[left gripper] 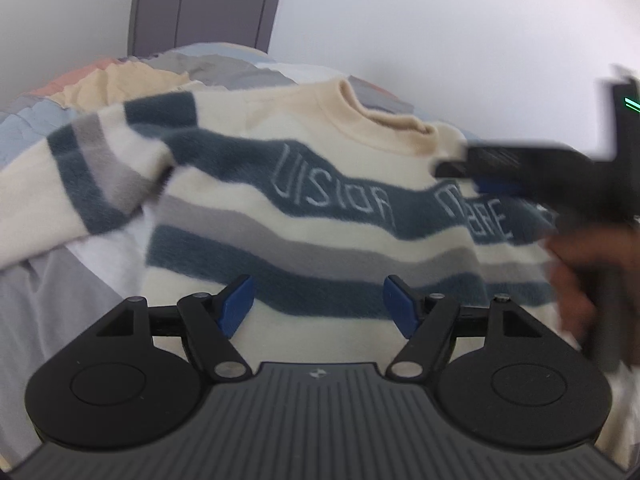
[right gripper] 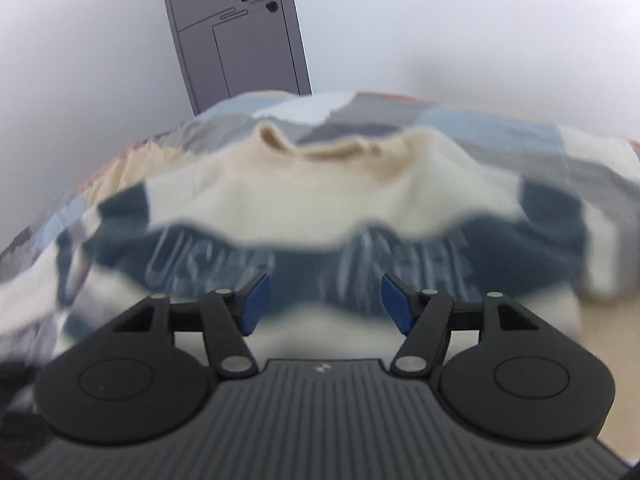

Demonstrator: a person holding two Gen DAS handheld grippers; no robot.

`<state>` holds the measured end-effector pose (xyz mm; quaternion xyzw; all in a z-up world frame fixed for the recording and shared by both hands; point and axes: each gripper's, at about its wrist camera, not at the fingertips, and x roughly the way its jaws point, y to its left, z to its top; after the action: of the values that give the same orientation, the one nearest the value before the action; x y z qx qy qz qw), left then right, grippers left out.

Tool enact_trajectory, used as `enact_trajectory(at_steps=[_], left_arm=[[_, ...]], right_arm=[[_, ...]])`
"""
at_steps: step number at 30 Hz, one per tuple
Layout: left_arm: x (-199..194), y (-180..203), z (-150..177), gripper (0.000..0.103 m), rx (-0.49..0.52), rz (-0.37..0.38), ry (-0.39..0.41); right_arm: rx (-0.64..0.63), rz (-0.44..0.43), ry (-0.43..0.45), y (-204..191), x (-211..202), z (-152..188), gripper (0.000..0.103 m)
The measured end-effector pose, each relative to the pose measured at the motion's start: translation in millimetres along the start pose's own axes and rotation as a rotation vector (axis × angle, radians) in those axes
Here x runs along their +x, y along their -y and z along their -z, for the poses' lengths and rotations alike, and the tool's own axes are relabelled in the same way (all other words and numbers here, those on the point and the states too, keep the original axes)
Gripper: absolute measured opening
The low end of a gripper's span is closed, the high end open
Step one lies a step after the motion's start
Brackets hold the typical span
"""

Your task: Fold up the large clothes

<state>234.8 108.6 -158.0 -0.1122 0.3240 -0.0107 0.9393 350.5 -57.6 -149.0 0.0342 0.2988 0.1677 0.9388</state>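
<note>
Where sweater spreads — tools agape.

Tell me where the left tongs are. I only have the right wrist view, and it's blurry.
Observer: The left tongs are open with nothing between them, low over the sweater near its bottom stripes.
Operator: Is the sleeve on that side folded in?
Observer: No. The sleeve spreads out to the side, away from the body, over the bedding.
Operator: Where do my right tongs sit from that angle?
Observer: The right tongs reach in beside the collar, at the shoulder. They are blurred, so I cannot tell if they touch the cloth.
</note>
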Motion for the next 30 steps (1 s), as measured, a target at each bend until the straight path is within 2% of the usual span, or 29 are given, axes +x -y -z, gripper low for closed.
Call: enact_trajectory(at_steps=[4, 7, 8, 10, 11, 14, 18, 24, 27, 30], left_arm=[[0, -12, 0, 0.076, -0.030, 0.009, 0.005], [4, -16, 2, 0.076, -0.036, 0.016, 0.012], [7, -16, 3, 0.076, -0.036, 0.017, 0.013], [8, -15, 4, 0.076, -0.042, 0.022, 0.020], [7, -14, 5, 0.076, -0.040, 0.026, 0.032], [6, -13, 7, 0.076, -0.031, 0.047, 0.047], [8, -17, 7, 0.076, -0.057, 0.053, 0.051], [3, -30, 1, 0.076, -0.091, 0.093, 0.060], [-15, -35, -4, 0.076, -0.060, 0.123, 0.075], [-36, -45, -4, 0.076, -0.128, 0.185, 0.094]], right_arm=[[-0.158, 0.087, 0.049, -24, 53, -28, 0.061], [-0.115, 0.096, 0.011, -22, 95, -41, 0.061], [-0.104, 0.114, -0.003, -20, 111, -44, 0.061], [-0.113, 0.169, -0.020, -16, 142, -47, 0.053], [-0.116, 0.188, -0.024, -13, 155, -50, 0.054], [-0.104, 0.210, 0.004, -3, 180, -60, 0.053], [-0.082, 0.234, -0.002, 7, 205, -75, 0.050], [-0.038, 0.196, 0.010, 13, 190, -76, 0.050], [-0.019, 0.179, 0.023, 12, 159, -74, 0.051], [-0.056, 0.141, 0.045, 8, 113, -72, 0.051]])
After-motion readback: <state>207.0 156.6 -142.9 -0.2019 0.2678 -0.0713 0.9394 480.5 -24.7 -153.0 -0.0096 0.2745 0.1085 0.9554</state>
